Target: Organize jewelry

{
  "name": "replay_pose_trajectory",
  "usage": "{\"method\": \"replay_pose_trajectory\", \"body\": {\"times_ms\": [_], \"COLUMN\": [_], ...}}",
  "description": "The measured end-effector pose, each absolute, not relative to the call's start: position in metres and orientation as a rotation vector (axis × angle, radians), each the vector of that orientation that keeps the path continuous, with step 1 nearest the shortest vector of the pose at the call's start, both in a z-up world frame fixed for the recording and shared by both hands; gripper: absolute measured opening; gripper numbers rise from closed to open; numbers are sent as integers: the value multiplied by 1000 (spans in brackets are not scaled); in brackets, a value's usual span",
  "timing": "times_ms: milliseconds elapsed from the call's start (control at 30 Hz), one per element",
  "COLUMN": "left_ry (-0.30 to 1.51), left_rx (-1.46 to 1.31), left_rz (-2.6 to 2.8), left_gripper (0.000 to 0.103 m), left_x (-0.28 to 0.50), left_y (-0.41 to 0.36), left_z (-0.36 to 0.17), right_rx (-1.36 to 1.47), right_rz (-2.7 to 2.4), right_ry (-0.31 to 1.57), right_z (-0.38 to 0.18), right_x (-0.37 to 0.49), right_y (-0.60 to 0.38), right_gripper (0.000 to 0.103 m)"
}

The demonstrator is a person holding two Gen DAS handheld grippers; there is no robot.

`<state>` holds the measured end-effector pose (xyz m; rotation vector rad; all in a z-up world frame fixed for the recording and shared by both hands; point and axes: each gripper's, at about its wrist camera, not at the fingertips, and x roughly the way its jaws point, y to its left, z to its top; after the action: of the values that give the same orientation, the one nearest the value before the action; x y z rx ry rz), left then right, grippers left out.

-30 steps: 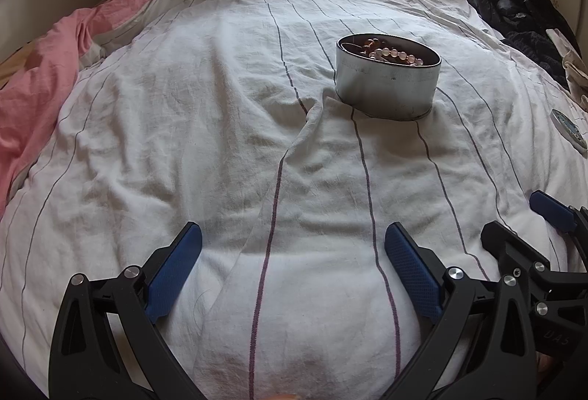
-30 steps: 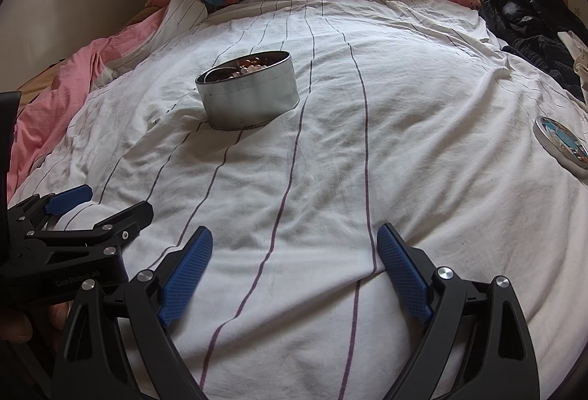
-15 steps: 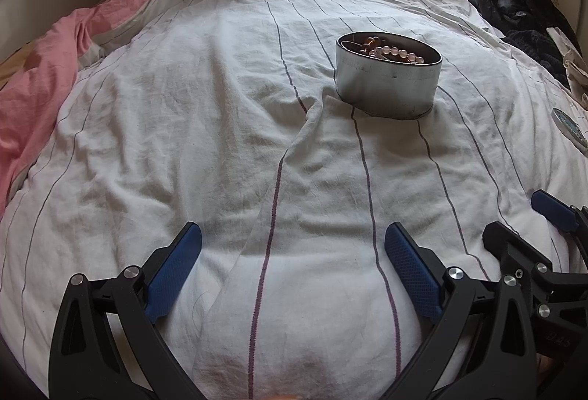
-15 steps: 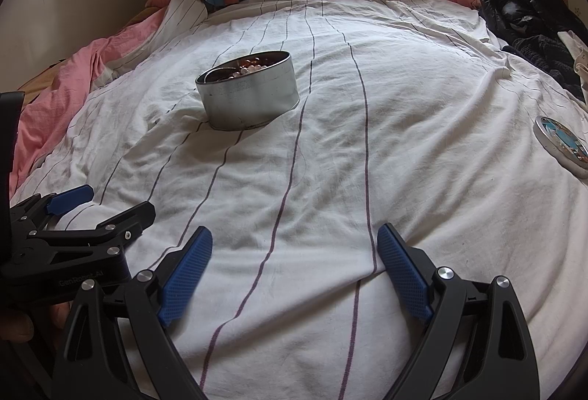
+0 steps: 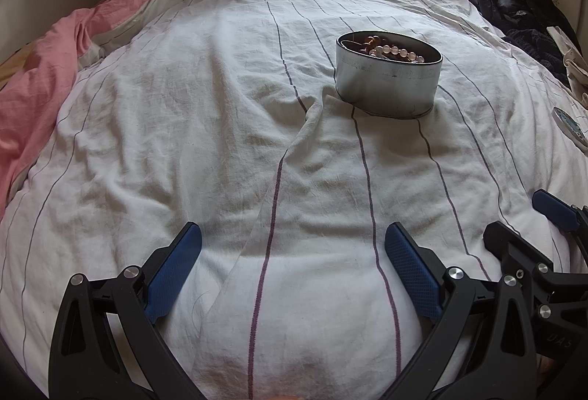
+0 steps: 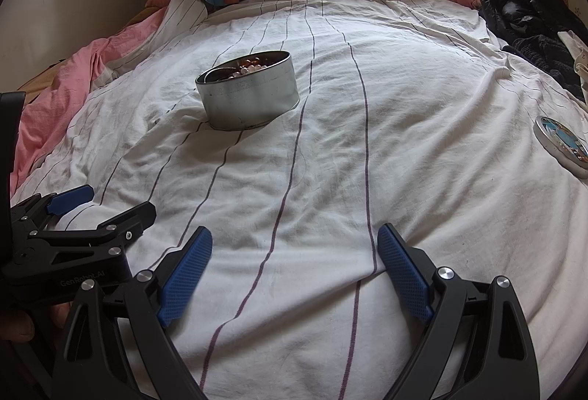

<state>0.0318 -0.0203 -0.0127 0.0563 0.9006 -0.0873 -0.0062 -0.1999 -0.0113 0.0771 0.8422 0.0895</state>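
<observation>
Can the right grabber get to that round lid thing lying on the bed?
Probably yes. The right hand-held gripper is open and holds nothing, and only bare striped sheet lies between it and the round lid off to its right. It would have to swing right and move forward first.

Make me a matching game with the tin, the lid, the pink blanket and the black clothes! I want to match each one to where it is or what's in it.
Things:
1. metal tin
2. round lid
3. pink blanket
4. black clothes

Places or states:
A. bunched along the left edge of the bed
B. lying flat near the right edge
C. piled in the far right corner
D. open, with beads inside

Pairs: 1-D, 2-B, 3-A, 4-C
</observation>
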Motion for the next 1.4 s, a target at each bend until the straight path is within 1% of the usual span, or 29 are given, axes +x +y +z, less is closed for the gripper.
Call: {"method": "replay_pose_trajectory", "body": {"times_ms": [1400], "left_ry": [894], "left_rx": [59], "left_rz": [-90], "left_gripper": [96], "left_x": [29], "left_y": [-21], "left_z": [-12], "right_rx": [80], "right_rz": [90], "right_ry": [833], "right_z": [-8], "right_x": [-5], "right_y": [-200], "right_gripper": [88]}}
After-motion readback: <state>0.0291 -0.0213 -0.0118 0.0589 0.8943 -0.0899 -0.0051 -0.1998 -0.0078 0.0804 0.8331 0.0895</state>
